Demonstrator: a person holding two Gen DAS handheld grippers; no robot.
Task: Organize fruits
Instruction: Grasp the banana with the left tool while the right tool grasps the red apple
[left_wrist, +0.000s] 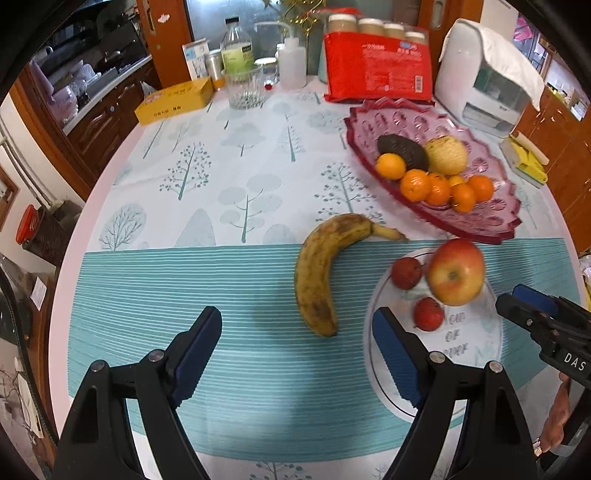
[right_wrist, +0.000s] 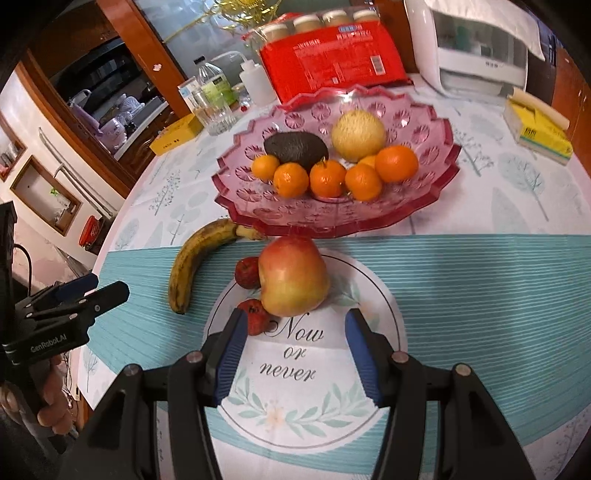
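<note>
A spotted banana (left_wrist: 320, 273) (right_wrist: 195, 260) lies on the tablecloth, left of a printed white circle. A red-yellow apple (left_wrist: 456, 271) (right_wrist: 292, 281) and two small red fruits (left_wrist: 406, 272) (right_wrist: 255, 315) sit on that circle. A pink glass bowl (left_wrist: 476, 221) (right_wrist: 332, 218) behind holds several oranges (right_wrist: 327, 177), an avocado (right_wrist: 295, 147) and a pale round fruit (right_wrist: 357, 131). My left gripper (left_wrist: 297, 332) is open, just short of the banana's near end. My right gripper (right_wrist: 293, 332) is open, just short of the apple.
At the table's back stand a red package (left_wrist: 380, 74) with jars, a white appliance (left_wrist: 484, 81), a squeeze bottle (left_wrist: 291, 64), a glass (left_wrist: 245, 86), a yellow box (left_wrist: 175, 101) and a yellow tissue pack (right_wrist: 537, 129). The round table's edge curves away at left.
</note>
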